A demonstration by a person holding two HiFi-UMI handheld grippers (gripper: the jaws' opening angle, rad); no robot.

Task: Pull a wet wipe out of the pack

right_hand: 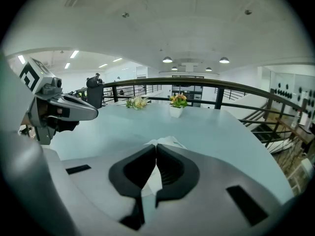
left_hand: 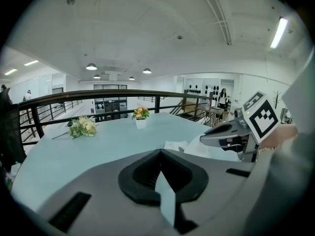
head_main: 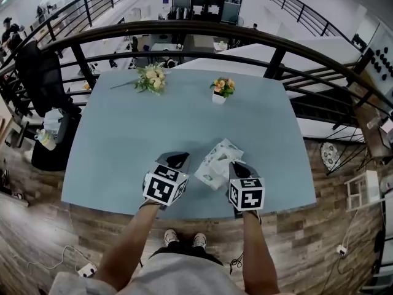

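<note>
Overhead, in the head view, a white pack (head_main: 216,161) with green print is seen near the front edge of a pale blue tabletop (head_main: 123,134), flanked by two tools. The left hand-held gripper (head_main: 176,160) is held just beside the pack's left side, and the right hand-held gripper (head_main: 239,168) is set against its right side. A bouquet (head_main: 151,77) and a small flower pot (head_main: 221,88) are placed at the far edge, before a dark railing (head_main: 184,28).

In the left gripper view, the jaw tips of the left hand-held gripper (left_hand: 158,154) are seen brought together. A pale sliver is shown in the slot behind them, and what it is cannot be told. The pack (left_hand: 212,150) is seen to the right, just under the nose of the right hand-held gripper (left_hand: 204,139).

In the right gripper view, the right hand-held gripper (right_hand: 156,149) is shown clamped on a white wet wipe (right_hand: 166,142), which is pinched between the pads and spread just beyond the tips. The left hand-held gripper (right_hand: 91,113) is seen at the left, apart from the sheet.
</note>
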